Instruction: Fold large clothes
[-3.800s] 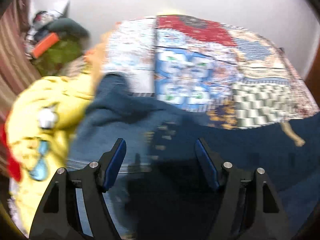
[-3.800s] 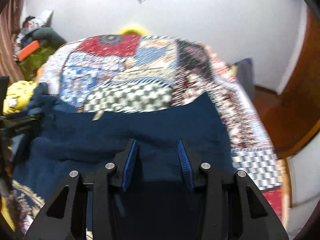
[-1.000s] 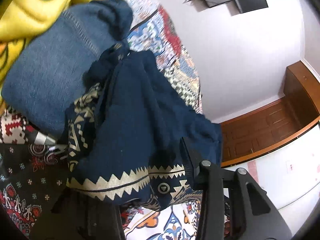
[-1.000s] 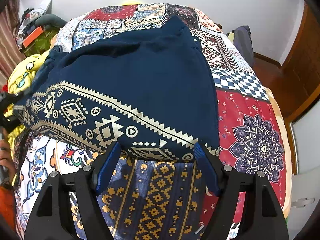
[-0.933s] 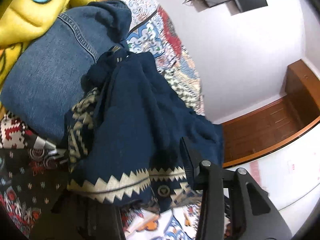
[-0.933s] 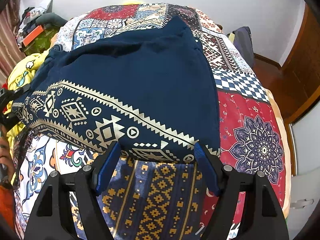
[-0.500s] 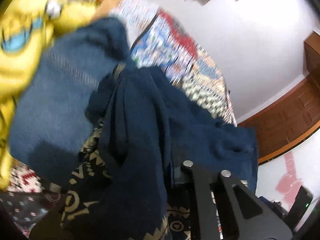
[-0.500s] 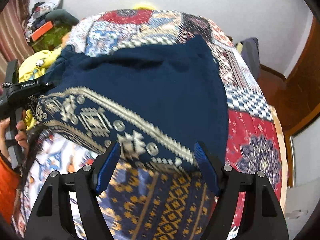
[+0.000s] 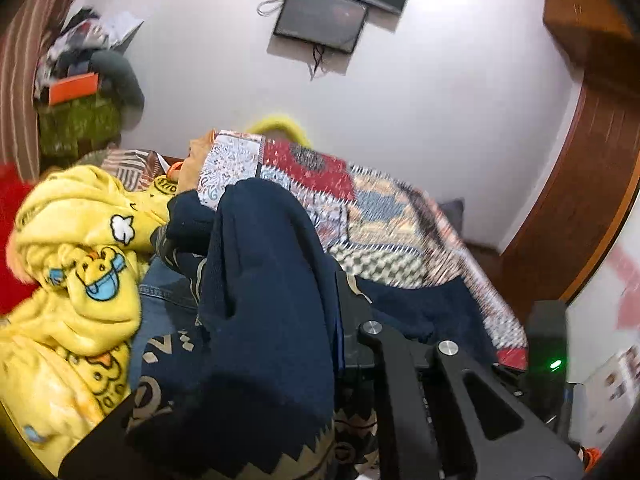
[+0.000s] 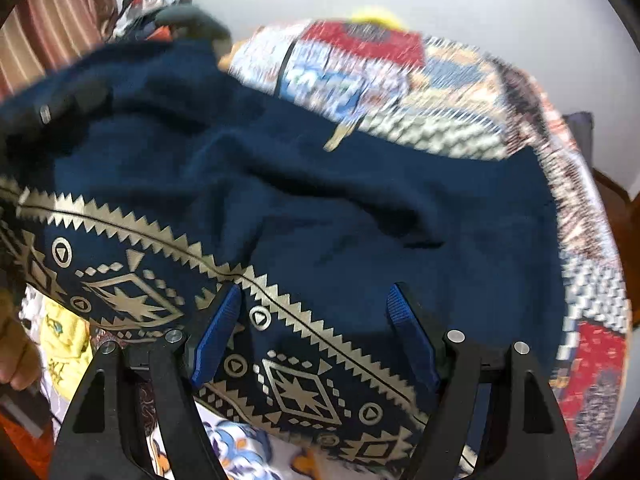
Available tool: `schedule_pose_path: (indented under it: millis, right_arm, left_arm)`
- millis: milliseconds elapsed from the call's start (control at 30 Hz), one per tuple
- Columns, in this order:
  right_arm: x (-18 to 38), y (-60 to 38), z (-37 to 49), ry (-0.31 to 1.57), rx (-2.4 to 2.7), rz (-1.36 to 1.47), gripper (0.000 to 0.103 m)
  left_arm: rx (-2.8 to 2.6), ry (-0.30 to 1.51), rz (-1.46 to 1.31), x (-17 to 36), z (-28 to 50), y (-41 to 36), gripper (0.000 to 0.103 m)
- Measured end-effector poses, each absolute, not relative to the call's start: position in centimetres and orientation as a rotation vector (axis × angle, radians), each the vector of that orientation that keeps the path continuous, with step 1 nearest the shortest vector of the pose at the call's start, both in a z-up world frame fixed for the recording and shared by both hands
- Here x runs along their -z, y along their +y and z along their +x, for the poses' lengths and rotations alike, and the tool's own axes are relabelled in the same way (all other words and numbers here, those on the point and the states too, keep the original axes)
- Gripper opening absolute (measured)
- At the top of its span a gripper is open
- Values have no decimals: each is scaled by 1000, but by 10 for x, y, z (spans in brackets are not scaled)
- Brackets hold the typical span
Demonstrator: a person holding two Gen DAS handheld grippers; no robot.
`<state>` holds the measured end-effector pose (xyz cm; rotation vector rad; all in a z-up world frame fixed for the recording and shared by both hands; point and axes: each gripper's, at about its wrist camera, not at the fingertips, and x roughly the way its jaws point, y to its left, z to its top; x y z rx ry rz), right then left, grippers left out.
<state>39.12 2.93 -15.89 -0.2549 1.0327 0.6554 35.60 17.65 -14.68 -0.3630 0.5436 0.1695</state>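
Right wrist view showed the right gripper [image 10: 314, 340] with its blue fingers [image 10: 216, 332] spread wide over the patterned hem of the navy garment [image 10: 320, 200], not clamped on anything. The garment lay across the patchwork bedspread [image 10: 460, 92], its gold-printed border nearest the camera and a deep crease running through its middle. In the left wrist view the left gripper [image 9: 336, 320] was buried in a bunched handful of the same cloth, seemingly pinching it, with the fabric draped over the tool.

To fold well, the right gripper would probably need to take the free hem corner before the left carries its side across, so both edges travel level and the crease is drawn flat.

Only one finger of the left gripper showed; the other was hidden under the cloth. Motion blur smeared the bedspread. A yellow cartoon blanket [image 9: 72, 272] and blue denim [image 9: 160, 304] lay beside the garment, their extent cut off.
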Motion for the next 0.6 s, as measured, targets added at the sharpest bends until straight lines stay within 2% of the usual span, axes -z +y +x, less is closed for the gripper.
schedule_pose_path:
  millis: [133, 367, 600]
  right_arm:
    - [188, 33, 390, 1082, -663, -277, 73]
    - [162, -34, 369, 1049, -644, -195, 73]
    - [150, -136, 368, 1021, -423, -91, 73]
  left_arm:
    - [-168, 627, -315, 170, 379, 164, 10]
    - [-43, 668, -412, 169, 398, 143, 10]
    - [94, 651, -143, 143, 415, 28, 10]
